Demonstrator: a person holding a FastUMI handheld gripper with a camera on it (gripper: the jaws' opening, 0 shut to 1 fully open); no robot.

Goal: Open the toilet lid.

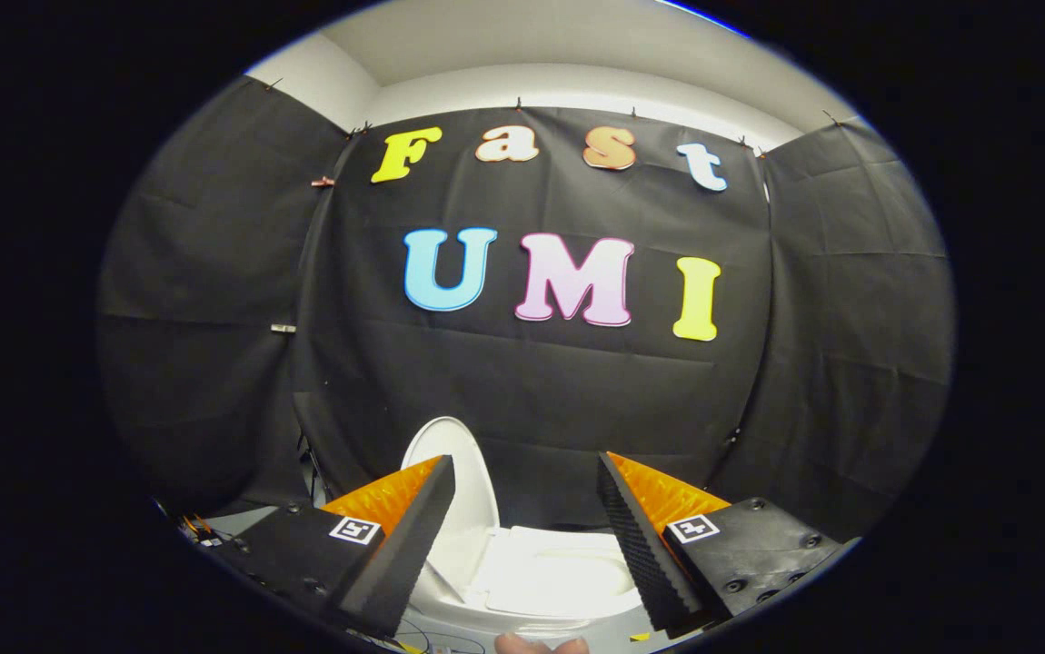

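Gripper view, wall: black cloth (522,400) hangs creased across the back and both sides of the booth, with a pale strip of room wall (568,86) above it.
Writing: no brand or label can be read on the toilet; each finger mount carries a small square black-and-white marker (354,530), too small to make out as text.
Toilet: white bowl and seat (554,581) sit low, just ahead of and between the fingers, the seat ring lying flat.
Toilet lid: white oval lid (454,472) stands raised, leaning back toward the cloth, partly hidden behind the left finger.
Gripper: the gripper (527,477) is spread wide, its fingers (418,536) well apart with a broad gap between them; they hold nothing and touch nothing, hovering above the seat.
Hand: a fingertip (541,645) peeks in below the toilet, between the finger bases.
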